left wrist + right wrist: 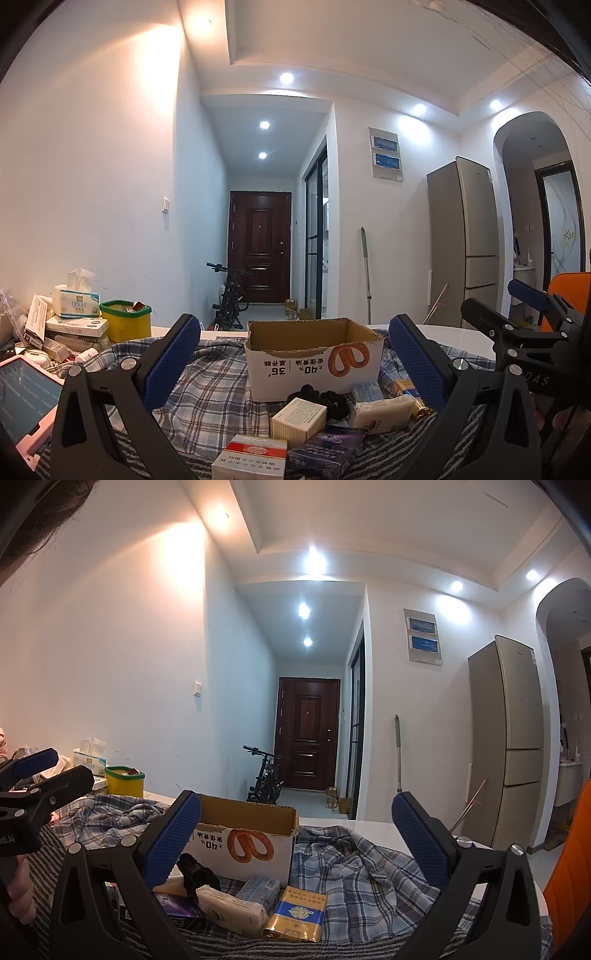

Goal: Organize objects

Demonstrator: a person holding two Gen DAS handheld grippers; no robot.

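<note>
Both tools wide and empty, left tool point(295, 354) facing cardboard box point(314, 363) behind small packets point(299, 421) on plaid cloth point(218, 373).

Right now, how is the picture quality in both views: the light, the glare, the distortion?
Left wrist view: strong fisheye bending of walls, dark corners, ceiling spotlights blown out, the cardboard box sharp. Right wrist view: same bending, glare from a spotlight, warm patch on the left wall; the gold box is clear.

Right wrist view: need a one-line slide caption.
Open right gripper held level over a plaid cloth, facing an open-topped cardboard box with small packets, including a gold-and-blue tin, lying before it.
</note>
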